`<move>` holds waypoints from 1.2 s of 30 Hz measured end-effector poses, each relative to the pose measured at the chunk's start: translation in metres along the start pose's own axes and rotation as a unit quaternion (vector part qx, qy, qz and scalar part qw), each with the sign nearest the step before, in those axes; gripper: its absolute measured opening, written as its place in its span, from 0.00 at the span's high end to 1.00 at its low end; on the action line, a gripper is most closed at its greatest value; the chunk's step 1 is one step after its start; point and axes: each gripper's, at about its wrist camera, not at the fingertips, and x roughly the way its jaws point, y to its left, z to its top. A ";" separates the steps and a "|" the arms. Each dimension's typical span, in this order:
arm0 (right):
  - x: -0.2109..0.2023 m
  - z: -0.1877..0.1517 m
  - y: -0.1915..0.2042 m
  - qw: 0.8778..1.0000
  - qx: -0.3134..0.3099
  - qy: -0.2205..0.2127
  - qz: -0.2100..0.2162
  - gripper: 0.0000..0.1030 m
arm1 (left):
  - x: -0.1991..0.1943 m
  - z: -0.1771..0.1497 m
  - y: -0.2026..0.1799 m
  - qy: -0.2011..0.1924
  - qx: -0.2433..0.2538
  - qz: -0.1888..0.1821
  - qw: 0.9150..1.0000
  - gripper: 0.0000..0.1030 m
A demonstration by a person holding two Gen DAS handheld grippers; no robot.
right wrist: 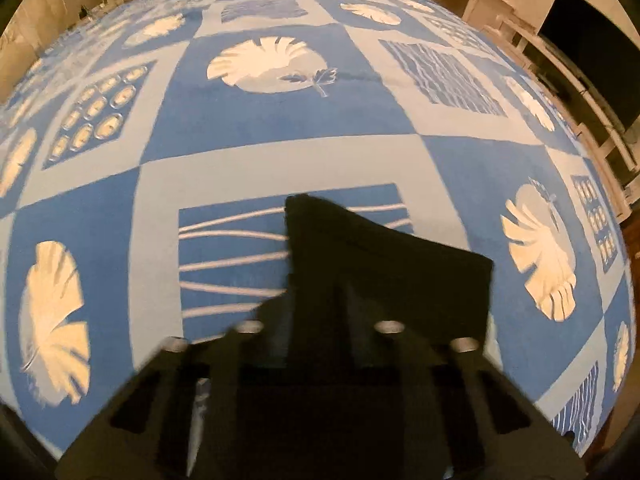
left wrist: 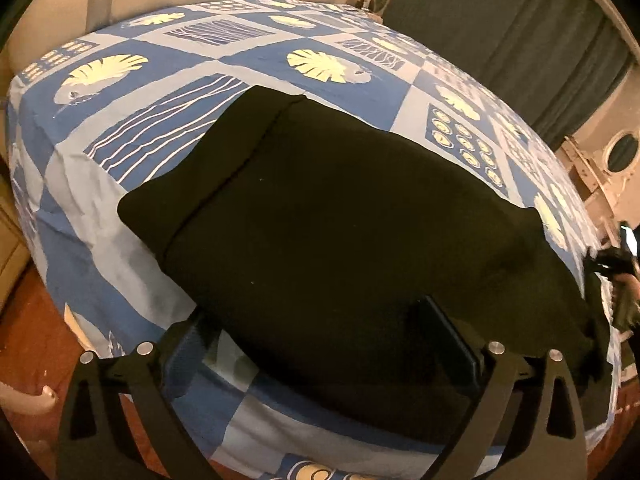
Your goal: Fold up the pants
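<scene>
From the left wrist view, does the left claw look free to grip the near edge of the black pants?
Probably yes: the left claw is open, straddling the black pants edge on the bedsheet, nothing between.

Left tool (left wrist: pixel 320 344) angled down, jaws spread wide — right tool (right wrist: pixel 320 280), blurred, apparently clamped shut on cloth.

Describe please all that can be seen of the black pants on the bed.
The pants are plain black, of soft matte cloth, lying flat and already folded into a wide block on the blue patterned sheet. A straight seam or folded edge runs along their far left side. The left tool stands open around their near edge, not pressing it. In the right wrist view, the right tool is shut on a black corner of the cloth.
</scene>
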 end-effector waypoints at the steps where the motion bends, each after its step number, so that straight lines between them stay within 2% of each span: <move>1: -0.012 -0.003 -0.007 1.000 0.006 -0.013 0.014 0.92 | 0.001 0.003 -0.002 0.006 0.002 0.001 1.000 0.05; 5: -0.070 -0.025 -0.051 0.994 0.031 -0.069 0.075 0.92 | -0.006 0.004 -0.002 0.004 -0.012 0.003 1.000 0.05; 9: -0.130 -0.064 -0.119 0.981 0.076 -0.118 0.136 0.92 | -0.021 0.004 -0.015 0.005 -0.021 -0.007 1.000 0.05; 12: -0.158 -0.098 -0.165 0.971 0.110 -0.132 0.166 0.92 | -0.038 0.004 -0.030 -0.004 -0.020 -0.021 1.000 0.05; 15: -0.176 -0.138 -0.208 0.966 0.136 -0.134 0.175 0.92 | -0.056 0.001 -0.049 -0.013 -0.015 -0.053 0.998 0.05; 18: -0.176 -0.175 -0.235 0.963 0.159 -0.118 0.183 0.92 | -0.071 -0.006 -0.078 -0.015 0.005 -0.094 0.995 0.05; 21: -0.161 -0.212 -0.258 0.960 0.187 -0.087 0.189 0.92 | -0.082 -0.017 -0.117 -0.005 0.049 -0.132 0.990 0.05; 23: -0.145 -0.232 -0.272 0.955 0.212 -0.066 0.196 0.92 | -0.085 -0.026 -0.136 -0.002 0.058 -0.150 0.987 0.05; 27: -0.120 -0.257 -0.286 0.944 0.251 -0.042 0.209 0.92 | -0.080 -0.056 -0.183 0.038 0.071 -0.201 0.976 0.05; 30: -0.108 -0.264 -0.290 0.937 0.270 -0.033 0.220 0.92 | -0.068 -0.084 -0.215 0.076 0.054 -0.239 0.967 0.05; 36: -0.105 -0.266 -0.293 0.927 0.284 -0.036 0.241 0.92 | -0.032 -0.133 -0.264 0.166 -0.027 -0.301 0.939 0.05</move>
